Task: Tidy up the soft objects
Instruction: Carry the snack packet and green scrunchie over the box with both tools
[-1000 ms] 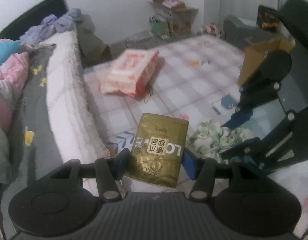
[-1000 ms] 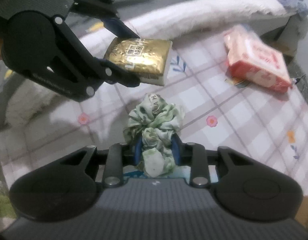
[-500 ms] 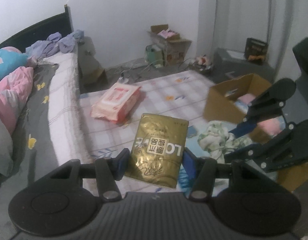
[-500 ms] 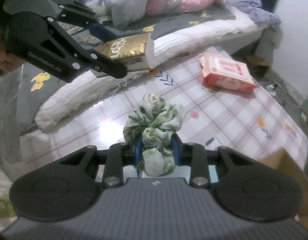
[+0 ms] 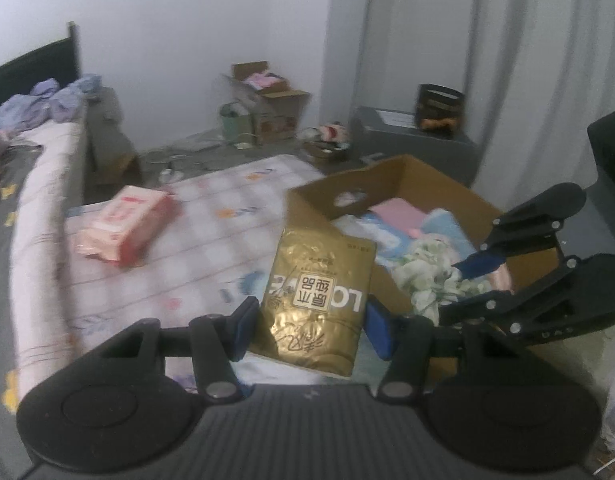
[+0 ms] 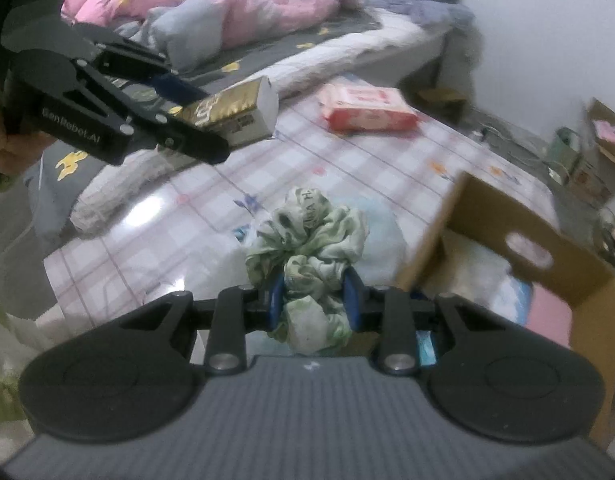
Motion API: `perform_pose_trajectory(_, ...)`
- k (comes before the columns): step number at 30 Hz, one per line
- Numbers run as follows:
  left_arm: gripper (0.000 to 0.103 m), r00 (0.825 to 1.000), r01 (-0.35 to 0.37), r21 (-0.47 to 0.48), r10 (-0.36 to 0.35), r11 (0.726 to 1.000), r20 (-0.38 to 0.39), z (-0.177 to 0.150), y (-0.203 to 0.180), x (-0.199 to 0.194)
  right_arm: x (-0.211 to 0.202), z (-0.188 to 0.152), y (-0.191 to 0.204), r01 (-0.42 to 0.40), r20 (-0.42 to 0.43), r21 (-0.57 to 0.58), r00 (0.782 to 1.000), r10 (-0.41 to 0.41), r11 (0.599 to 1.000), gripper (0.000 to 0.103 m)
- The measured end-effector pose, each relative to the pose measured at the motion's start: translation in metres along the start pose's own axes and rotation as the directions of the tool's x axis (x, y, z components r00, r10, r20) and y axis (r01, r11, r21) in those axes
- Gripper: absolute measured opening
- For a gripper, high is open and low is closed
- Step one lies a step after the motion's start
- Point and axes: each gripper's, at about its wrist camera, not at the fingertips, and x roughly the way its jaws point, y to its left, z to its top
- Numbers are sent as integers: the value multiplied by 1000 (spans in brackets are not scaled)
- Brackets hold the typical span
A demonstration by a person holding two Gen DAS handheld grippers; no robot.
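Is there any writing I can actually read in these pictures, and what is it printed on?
"GenRobot.AI": on the black side of the left gripper.
"LO", then covered letters, beside a white label of Chinese characters, seen upside down: on the gold pack it holds.
"HA", partly creased: on the green scrunchie in the right gripper.
Pink pack: print too blurred.

Our wrist cameras look closely along their fingers; both share the open brown cardboard box (image 5: 411,184) (image 6: 507,216) at two o'clock.

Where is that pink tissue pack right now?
The pink tissue pack lies on the checked mat, left in the left wrist view, beside the bed.
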Motion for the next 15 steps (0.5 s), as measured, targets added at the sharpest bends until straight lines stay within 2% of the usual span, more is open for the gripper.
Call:
perform_pose_trajectory(9, 57, 992, 125, 52, -124, 991, -32, 3, -66, 41, -42, -65, -30, 91, -12, 101, 996, -90, 991, 30)
perform_pose_trajectory(15, 57, 982, 184, 73, -180, 980, -61, 6, -94, 68, -54, -98, -49, 131, -43, 155, 991, -126, 979, 30)
